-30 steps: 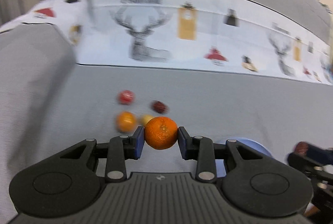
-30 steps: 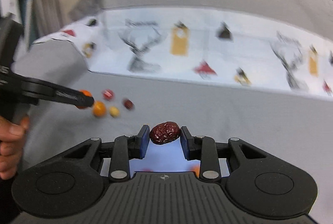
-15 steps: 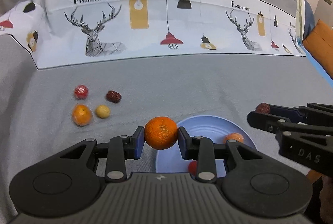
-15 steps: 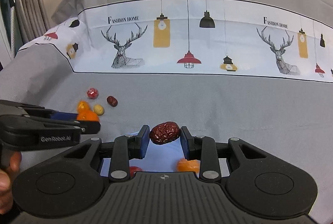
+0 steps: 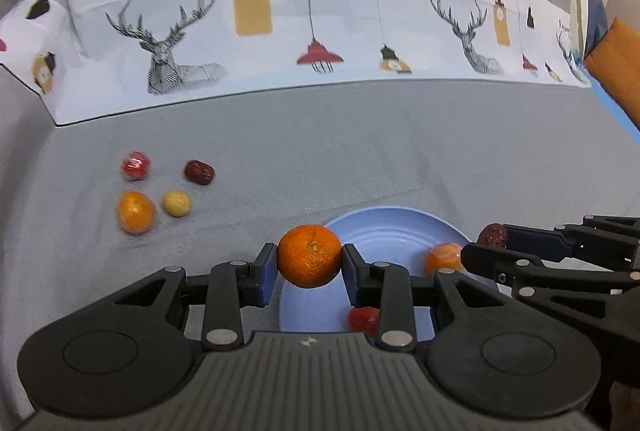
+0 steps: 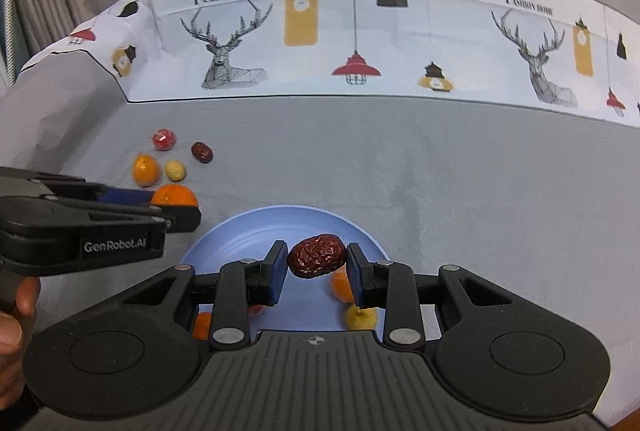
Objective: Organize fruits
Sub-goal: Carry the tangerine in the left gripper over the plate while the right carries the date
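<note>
My left gripper (image 5: pixel 309 262) is shut on an orange mandarin (image 5: pixel 309 261), held at the left rim of a blue plate (image 5: pixel 384 231). My right gripper (image 6: pixel 317 263) is shut on a wrinkled red date (image 6: pixel 317 255), held over the same plate (image 6: pixel 240 231). The plate holds an orange fruit (image 5: pixel 442 258), a red fruit (image 5: pixel 362 319) and a yellow fruit (image 6: pixel 360 317), partly hidden by the fingers. Loose on the grey cloth to the left lie a red fruit (image 5: pixel 136 165), a date (image 5: pixel 199 172), a small orange (image 5: pixel 135 211) and a yellow fruit (image 5: pixel 176 203).
A white band printed with deer and lamps (image 5: pixel 320 23) runs across the far side of the grey cloth. An orange cushion (image 5: pixel 620 67) sits at the far right. Grey cloth (image 6: pixel 480 171) stretches right of the plate.
Both grippers have moved in over the plate with their fruits still held. The left gripper swung right, so the loose fruits now sit further left.
</note>
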Motion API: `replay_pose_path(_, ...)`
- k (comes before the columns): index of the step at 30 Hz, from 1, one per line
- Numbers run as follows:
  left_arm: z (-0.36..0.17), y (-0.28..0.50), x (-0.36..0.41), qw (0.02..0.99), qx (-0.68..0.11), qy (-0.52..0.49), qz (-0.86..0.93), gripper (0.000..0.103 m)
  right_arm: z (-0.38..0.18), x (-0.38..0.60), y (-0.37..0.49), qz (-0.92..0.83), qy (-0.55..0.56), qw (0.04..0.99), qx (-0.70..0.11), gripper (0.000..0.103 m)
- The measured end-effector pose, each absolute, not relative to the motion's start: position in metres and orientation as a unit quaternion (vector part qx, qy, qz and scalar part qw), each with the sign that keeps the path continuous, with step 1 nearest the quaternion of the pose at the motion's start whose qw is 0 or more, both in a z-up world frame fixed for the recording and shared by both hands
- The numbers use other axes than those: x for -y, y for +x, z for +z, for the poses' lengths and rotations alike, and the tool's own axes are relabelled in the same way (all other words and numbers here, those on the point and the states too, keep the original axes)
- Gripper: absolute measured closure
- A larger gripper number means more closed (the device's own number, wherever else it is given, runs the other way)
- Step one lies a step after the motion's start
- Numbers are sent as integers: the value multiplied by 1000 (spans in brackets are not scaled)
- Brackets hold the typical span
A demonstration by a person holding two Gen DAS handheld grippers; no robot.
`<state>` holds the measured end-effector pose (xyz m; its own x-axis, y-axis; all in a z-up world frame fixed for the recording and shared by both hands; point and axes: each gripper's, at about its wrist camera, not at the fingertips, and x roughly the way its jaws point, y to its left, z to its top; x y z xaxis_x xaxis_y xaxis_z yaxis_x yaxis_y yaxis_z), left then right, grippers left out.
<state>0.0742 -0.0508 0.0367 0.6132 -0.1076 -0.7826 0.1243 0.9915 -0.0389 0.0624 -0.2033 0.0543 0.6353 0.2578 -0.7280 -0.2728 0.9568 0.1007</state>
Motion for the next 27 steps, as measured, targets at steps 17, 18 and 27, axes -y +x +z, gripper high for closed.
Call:
replay_pose_path(17,26,77,69,901,-423,57,-73,65,44,204,67,149,-6,892,-426,69)
replay_pose_path(18,25,78,70,901,-424,59,-72,65,44,203,68,150,-7,891,-428,69)
replay_pose_path(27,23,79,71,899,-427,61,-71,65,39,201,68,147,-15,886,-440,69)
